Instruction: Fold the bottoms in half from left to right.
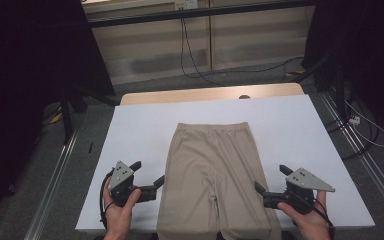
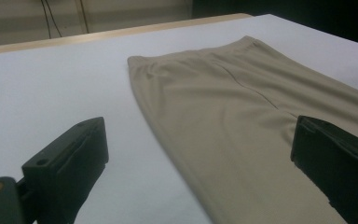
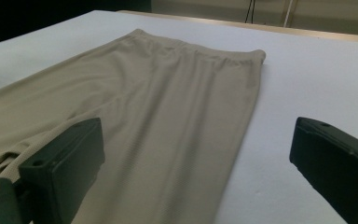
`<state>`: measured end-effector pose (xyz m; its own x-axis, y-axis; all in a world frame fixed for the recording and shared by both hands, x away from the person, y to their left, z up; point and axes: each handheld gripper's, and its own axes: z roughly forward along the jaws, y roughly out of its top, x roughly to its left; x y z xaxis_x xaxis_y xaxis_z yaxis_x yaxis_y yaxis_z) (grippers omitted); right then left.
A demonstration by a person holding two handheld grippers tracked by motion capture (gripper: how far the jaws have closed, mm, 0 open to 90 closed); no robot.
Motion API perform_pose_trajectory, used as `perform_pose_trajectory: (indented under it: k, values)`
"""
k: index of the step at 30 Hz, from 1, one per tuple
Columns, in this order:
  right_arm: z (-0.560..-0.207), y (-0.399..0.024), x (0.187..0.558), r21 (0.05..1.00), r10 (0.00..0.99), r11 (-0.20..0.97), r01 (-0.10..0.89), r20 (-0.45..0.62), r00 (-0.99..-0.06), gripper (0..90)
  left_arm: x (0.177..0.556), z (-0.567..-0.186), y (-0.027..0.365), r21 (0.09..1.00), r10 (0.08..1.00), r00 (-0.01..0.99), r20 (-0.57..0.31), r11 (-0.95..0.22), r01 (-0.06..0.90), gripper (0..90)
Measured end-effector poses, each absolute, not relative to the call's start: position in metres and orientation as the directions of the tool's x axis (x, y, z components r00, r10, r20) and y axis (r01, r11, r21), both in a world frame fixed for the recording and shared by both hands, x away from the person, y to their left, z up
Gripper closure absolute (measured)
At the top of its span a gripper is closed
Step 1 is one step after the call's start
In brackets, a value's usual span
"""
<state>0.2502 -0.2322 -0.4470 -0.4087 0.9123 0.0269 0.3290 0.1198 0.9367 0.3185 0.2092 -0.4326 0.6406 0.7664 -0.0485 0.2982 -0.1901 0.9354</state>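
Observation:
A pair of beige trousers (image 1: 211, 160) lies flat on the white table (image 1: 135, 125), waistband at the far side and legs running off the near edge. My left gripper (image 1: 149, 171) is open just beside the left leg's outer edge. In the left gripper view its jaws straddle that edge of the trousers (image 2: 223, 93), with the left gripper (image 2: 200, 135) holding nothing. My right gripper (image 1: 271, 177) stands open at the right leg's outer edge. The right gripper view shows the trousers (image 3: 168, 84) under its left jaw and bare table under the other, the right gripper (image 3: 199, 135) holding nothing.
A wooden strip (image 1: 205, 94) borders the table's far edge. Metal rails (image 1: 55, 170) run along the floor on both sides. Cables (image 1: 195, 65) trail across the floor behind the table, and dark stands rise at the far left and right.

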Motion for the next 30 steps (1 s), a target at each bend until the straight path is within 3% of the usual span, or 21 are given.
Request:
perform_pose_trajectory:
  k: [8, 16, 22, 30]
  values:
    - [-0.447, -0.207, 0.249, 0.920, 0.894, 0.110, 0.375, 0.073, -0.442, 2.8, 0.330, -0.436, 0.204, 0.925, 0.761, 0.648, -0.040, -0.217, 0.311, 5.6]
    - [-0.448, -0.175, 0.251, 0.906, 0.849, 0.195, 0.376, 0.036, -0.528, 5.6, 0.346, -0.429, 0.201, 0.925, 0.774, 0.632, -0.030, -0.219, 0.311, 6.3]
    - [-0.449, -0.151, 0.254, 0.891, 0.804, 0.244, 0.383, 0.035, -0.593, 8.5, 0.367, -0.424, 0.193, 0.917, 0.741, 0.665, -0.092, -0.196, 0.346, 6.5]
    - [-0.443, -0.111, 0.255, 0.860, 0.742, 0.326, 0.393, 0.025, -0.670, 15.7, 0.400, -0.420, 0.172, 0.895, 0.724, 0.683, -0.095, -0.237, 0.377, 7.7]
